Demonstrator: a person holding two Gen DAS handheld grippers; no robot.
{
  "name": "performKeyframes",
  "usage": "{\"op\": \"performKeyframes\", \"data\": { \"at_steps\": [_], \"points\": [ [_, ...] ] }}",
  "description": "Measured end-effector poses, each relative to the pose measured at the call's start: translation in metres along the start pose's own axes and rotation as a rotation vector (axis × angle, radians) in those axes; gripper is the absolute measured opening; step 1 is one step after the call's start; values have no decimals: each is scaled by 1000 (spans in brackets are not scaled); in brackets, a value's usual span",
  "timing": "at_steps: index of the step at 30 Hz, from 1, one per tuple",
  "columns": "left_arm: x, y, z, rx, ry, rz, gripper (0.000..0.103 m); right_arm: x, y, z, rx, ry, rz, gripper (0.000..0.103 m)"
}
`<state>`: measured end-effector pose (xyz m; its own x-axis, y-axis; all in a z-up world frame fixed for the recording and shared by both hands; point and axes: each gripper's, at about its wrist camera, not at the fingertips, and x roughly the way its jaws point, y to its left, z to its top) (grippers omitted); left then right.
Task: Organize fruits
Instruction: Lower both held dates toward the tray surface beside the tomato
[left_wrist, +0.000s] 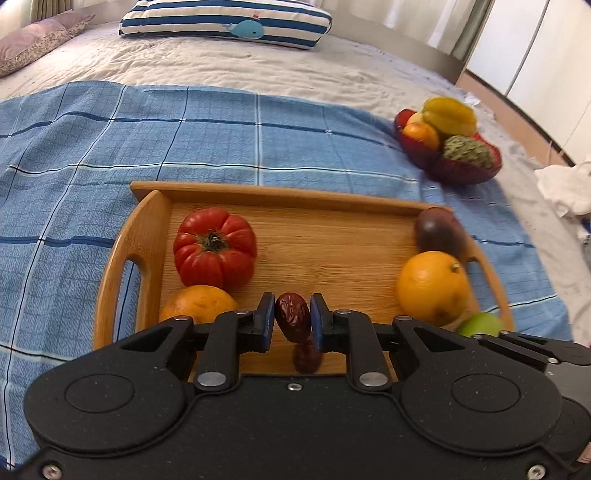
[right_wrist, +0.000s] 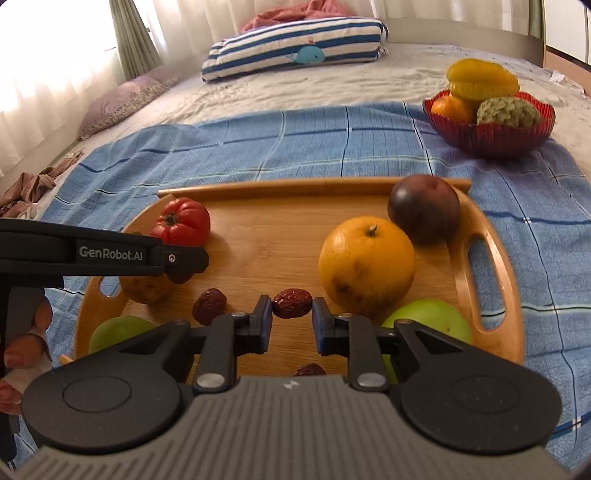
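Observation:
A wooden tray (left_wrist: 280, 194) lies on a blue checked cloth. On it are a red tomato (left_wrist: 215, 246), an orange (left_wrist: 432, 286), a dark purple fruit (left_wrist: 437, 230), another orange fruit (left_wrist: 199, 302) and a green fruit (left_wrist: 480, 324). My left gripper (left_wrist: 291, 306) is shut on a wrinkled red date (left_wrist: 292, 321) above the tray's near side, with a loose date (left_wrist: 306, 357) beneath it. My right gripper (right_wrist: 292, 306) is shut on a second date (right_wrist: 291, 302) beside the orange (right_wrist: 365, 258). In the right wrist view the left gripper (right_wrist: 195, 264) reaches in from the left, above a loose date (right_wrist: 208, 304).
A red bowl (right_wrist: 491, 138) with a starfruit, an orange and a scaly green fruit stands on the bed at the far right. Two green fruits (right_wrist: 428, 321) lie at the tray's near side. A striped pillow (right_wrist: 295, 48) lies at the back. White cloth (left_wrist: 565, 184) sits at the right edge.

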<state>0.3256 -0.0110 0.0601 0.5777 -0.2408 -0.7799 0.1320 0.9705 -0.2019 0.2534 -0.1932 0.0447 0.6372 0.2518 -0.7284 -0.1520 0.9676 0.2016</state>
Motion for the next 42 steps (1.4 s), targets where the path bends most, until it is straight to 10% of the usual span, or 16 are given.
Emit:
{"op": "performKeyframes", "data": {
  "at_steps": [42],
  "points": [
    [20, -5, -3, 51, 16, 22, 20, 18, 14, -1, -59, 28, -28, 28]
  ]
}}
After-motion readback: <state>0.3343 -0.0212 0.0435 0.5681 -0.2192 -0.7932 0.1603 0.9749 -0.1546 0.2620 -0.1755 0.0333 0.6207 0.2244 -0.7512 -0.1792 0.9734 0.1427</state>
